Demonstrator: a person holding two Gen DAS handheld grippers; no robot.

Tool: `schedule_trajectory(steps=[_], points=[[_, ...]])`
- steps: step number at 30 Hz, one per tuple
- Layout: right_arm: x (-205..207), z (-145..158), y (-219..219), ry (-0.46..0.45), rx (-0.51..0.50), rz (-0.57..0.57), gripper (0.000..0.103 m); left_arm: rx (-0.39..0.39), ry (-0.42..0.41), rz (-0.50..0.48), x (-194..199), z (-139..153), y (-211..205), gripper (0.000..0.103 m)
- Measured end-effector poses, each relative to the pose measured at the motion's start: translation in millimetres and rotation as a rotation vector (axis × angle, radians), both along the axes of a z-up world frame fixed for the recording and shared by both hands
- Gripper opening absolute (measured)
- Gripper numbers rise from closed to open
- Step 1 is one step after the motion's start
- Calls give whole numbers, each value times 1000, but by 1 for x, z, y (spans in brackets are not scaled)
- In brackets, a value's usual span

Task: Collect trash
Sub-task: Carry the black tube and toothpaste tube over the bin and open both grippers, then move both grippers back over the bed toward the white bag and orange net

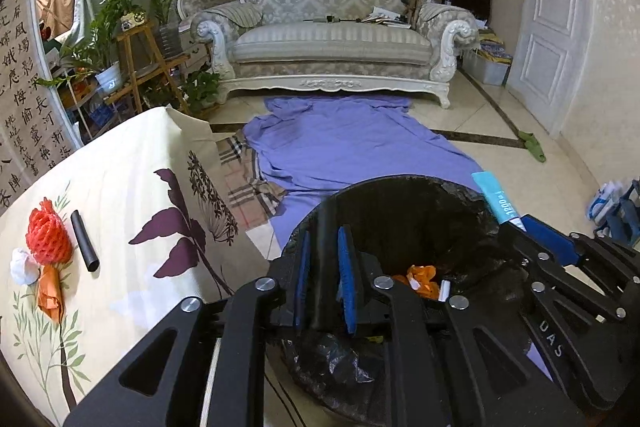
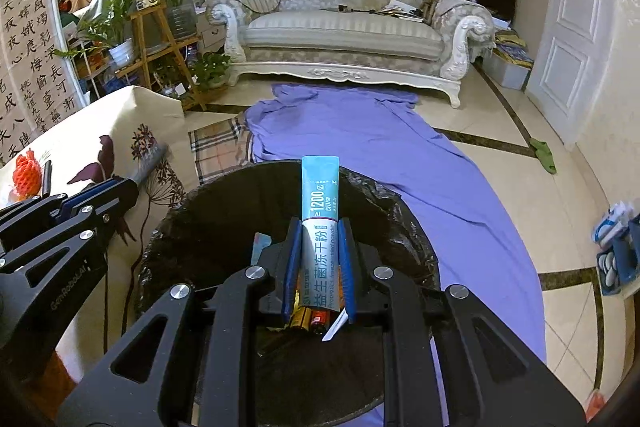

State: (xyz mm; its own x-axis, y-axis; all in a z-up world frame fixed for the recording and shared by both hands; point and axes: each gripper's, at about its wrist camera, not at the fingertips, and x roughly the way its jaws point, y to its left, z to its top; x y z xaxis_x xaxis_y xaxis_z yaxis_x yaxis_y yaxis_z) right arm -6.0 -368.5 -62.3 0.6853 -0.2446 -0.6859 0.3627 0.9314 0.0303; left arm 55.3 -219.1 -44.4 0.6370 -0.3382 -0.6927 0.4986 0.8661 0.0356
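My left gripper [image 1: 325,235] is shut on a black tube [image 1: 323,267] and holds it over the black-lined trash bin [image 1: 420,195]. My right gripper [image 2: 319,227] is shut on a teal and white powder sachet [image 2: 320,195], upright over the same bin [image 2: 224,211]; the sachet also shows in the left wrist view [image 1: 496,201]. In the bin lie orange scraps [image 1: 420,277] and small batteries [image 2: 310,319]. On the floral cloth [image 1: 120,187] to the left remain a red foam net [image 1: 46,237], another black tube [image 1: 84,241], a white wad [image 1: 24,265] and an orange wrapper [image 1: 50,293].
A purple sheet [image 2: 360,139] and a plaid cloth [image 2: 220,147] cover the floor in front of an ornate sofa [image 2: 344,31]. Plant stands [image 2: 160,39] are at the left. A green sock [image 2: 544,153] and a blue basket [image 2: 616,259] lie at the right by a white door [image 2: 568,27].
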Motion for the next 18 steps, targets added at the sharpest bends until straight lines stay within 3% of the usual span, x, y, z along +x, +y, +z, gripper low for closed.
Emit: schedule_trajectory(steps=[2,3,6,12,16,18], points=[[0,-1,-2,1,5,-7,20,6,1,6,0,-1,-3,38],[0,-2,-4,1,7,-13,26,7,0,10,0,-1,-4,43],[-3,-1,-5,-6,6,-25,32,5,3,14,1,-2,-1,45],[-5,0,-8,-9,7,-40,41,-16,-2,36,0,1,4,60],[-5,0,-8,-10,9,-38,42,-20,-6,48,-1,3,9,61],[-4,1,-6,-11,11,-34,48,-24,-4,57,-2,4,16,62]])
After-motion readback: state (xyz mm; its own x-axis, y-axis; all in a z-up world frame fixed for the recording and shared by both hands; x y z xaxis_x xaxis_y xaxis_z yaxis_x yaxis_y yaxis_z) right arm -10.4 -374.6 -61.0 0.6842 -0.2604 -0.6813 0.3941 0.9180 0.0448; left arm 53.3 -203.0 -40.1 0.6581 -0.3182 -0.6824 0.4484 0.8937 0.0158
